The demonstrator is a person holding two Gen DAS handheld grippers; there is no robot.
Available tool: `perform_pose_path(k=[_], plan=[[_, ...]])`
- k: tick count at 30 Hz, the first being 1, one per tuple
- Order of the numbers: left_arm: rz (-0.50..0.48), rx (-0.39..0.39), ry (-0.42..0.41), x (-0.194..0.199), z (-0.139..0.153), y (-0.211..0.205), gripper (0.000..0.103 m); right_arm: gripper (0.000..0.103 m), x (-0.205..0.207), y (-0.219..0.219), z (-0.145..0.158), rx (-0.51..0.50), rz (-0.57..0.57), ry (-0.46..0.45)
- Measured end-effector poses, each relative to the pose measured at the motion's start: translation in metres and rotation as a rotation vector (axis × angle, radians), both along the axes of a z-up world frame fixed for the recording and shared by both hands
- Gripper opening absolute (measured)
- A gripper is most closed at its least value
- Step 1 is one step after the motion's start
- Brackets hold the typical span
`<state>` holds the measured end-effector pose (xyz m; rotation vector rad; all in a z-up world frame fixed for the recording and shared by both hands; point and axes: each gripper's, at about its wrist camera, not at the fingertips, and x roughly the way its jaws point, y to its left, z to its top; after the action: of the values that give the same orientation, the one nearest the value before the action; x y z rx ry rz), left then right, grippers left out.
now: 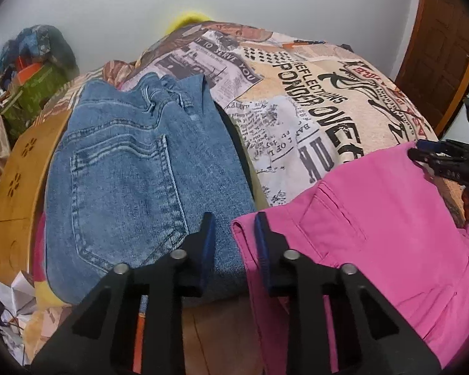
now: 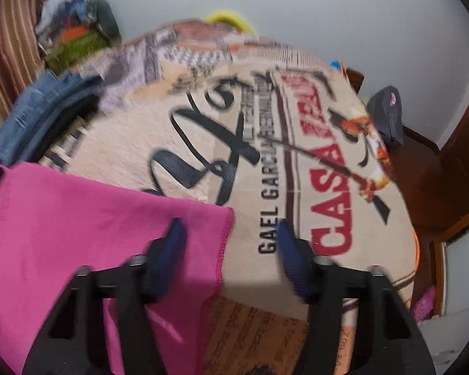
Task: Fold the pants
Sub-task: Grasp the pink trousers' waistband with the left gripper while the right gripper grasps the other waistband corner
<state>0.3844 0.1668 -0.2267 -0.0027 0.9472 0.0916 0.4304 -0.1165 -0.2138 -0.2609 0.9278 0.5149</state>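
Left gripper [image 1: 235, 229] narrowly parted at pink pants [image 1: 375, 218] corner (unpinched), right gripper [image 2: 229, 237] wider.

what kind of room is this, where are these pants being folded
Most likely a bedroom at home. The pink pants and folded jeans lie on a bed covered by a printed blanket, with a wooden door beside it and clutter piled against the wall.

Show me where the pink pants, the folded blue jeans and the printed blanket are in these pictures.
pink pants [image 1: 375, 206]: left wrist view, on the flat cloth beside the pocket.
folded blue jeans [image 1: 134, 181]: left wrist view, on the back pocket.
printed blanket [image 2: 297, 168]: right wrist view, on the bare part with the lettering.
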Motion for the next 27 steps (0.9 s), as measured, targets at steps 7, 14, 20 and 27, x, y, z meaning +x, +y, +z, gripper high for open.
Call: perform_pose_path(k=[7,14,20,27], plan=[[-0.021,0.010,-0.007,-0.002,0.003,-0.007,0.009,0.009,-0.001,0.002,0.004,0.076,0.028,0.013],[-0.041,-0.005,-0.047,-0.011,0.022,-0.015,0.006,0.005,-0.007,0.000,0.014,0.101,0.031,-0.024],[-0.066,0.011,-0.114,-0.011,0.059,-0.025,0.006,0.004,-0.006,-0.007,0.048,0.149,0.008,-0.098],[-0.084,-0.002,-0.182,-0.023,0.099,-0.034,0.006,0.004,-0.024,-0.018,0.096,0.205,-0.008,-0.189]])
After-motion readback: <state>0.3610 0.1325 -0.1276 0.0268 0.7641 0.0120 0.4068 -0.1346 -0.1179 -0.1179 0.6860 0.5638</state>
